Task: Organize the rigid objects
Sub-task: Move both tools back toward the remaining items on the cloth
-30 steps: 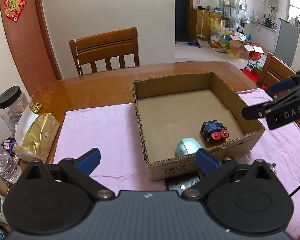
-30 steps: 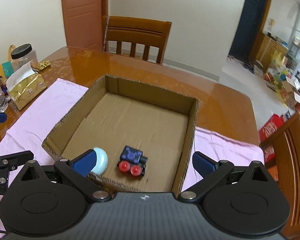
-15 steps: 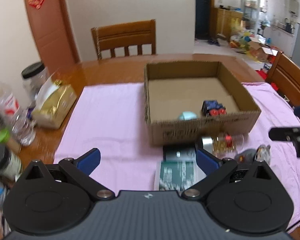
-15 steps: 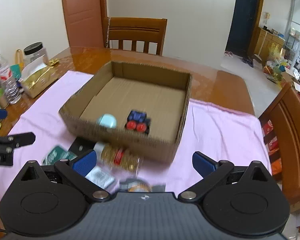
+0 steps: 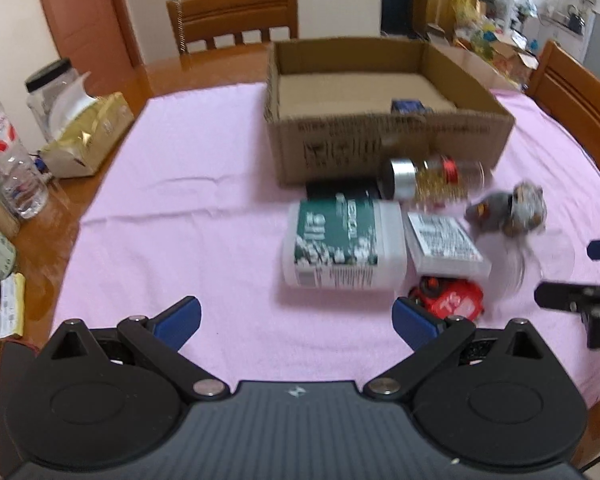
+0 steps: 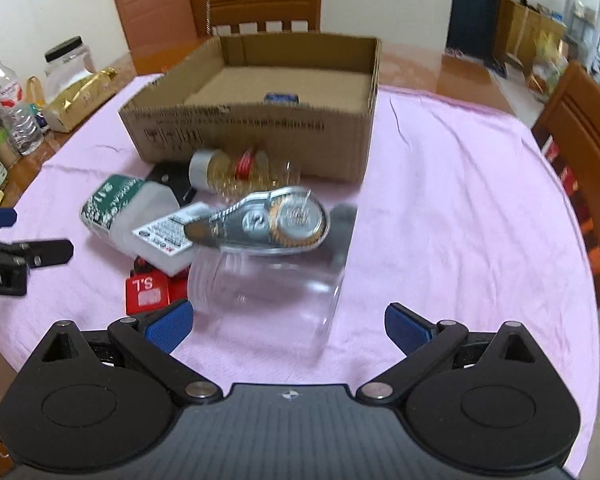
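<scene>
Gaping wide, left gripper (image 5: 296, 318) and right gripper (image 6: 288, 324) face clutter beside the cardboard box (image 5: 384, 140).

Each wrist view looks forward over its own open claw, low above the surface. Ahead of the left claw (image 5: 296, 318) and right claw (image 6: 288, 326), both share the cardboard box (image 5: 384, 148) (image 6: 256, 136).

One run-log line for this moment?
left gripper: open, empty | right gripper: open, empty | brown cardboard box: on pink cloth
</scene>
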The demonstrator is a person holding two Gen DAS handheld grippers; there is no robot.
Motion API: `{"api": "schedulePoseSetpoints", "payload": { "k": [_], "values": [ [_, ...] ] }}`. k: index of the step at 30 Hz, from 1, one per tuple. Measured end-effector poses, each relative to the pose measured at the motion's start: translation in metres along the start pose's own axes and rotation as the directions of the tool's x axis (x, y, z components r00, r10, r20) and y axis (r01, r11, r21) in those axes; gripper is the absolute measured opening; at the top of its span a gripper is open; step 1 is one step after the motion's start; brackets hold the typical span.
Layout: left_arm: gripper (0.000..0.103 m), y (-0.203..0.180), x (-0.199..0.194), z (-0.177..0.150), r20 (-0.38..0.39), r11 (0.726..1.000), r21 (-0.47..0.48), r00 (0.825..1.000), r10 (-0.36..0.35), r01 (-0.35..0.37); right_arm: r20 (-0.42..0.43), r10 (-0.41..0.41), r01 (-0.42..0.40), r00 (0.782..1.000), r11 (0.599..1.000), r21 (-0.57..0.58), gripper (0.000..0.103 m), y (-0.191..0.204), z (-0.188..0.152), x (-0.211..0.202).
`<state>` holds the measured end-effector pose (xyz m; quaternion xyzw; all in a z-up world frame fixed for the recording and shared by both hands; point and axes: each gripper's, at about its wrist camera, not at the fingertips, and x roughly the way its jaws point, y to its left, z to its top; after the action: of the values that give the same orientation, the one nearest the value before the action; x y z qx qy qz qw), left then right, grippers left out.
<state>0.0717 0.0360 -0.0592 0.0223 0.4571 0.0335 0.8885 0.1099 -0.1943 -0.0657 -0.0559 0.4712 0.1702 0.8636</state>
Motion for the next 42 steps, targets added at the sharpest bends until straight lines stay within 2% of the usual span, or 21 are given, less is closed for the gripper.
{"api": "schedulePoseSetpoints", "payload": {
  "k": [4,14,27,32,36,42],
  "values": [
    [0.101,0.004,0.006,-0.004,-0.017,1.000,0.008,1.000,-0.018,0.018,-0.011,0.003,-0.002,1.000,0.999,0.044,0.103,0.006,0.002,0.008],
    [0.101,0.015,0.009,0.001,-0.009,0.998,0.028,0.998,-0.057,0.057,-0.020,-0.101,0.101,0.995,0.994,0.046,0.103,0.027,0.015,0.028],
    [0.101,0.005,0.017,0.027,0.020,0.988,0.072,0.990,-0.136,0.134,-0.066,-0.187,0.190,0.980,0.981,0.038,0.103,0.012,-0.001,0.041],
    [0.101,-0.007,0.032,0.039,0.021,0.988,0.090,0.992,-0.124,0.122,-0.096,-0.186,0.189,0.978,0.982,0.026,0.103,0.007,-0.008,0.048],
    [0.101,-0.013,0.044,0.045,0.028,0.988,0.103,0.993,-0.115,0.111,-0.101,-0.155,0.162,0.983,0.985,0.064,0.103,0.002,-0.010,0.049],
    [0.101,-0.010,0.059,0.044,-0.008,0.989,0.078,0.992,-0.125,0.125,-0.099,-0.149,0.156,0.984,0.985,0.067,0.103,0.001,-0.010,0.049]
  ]
}}
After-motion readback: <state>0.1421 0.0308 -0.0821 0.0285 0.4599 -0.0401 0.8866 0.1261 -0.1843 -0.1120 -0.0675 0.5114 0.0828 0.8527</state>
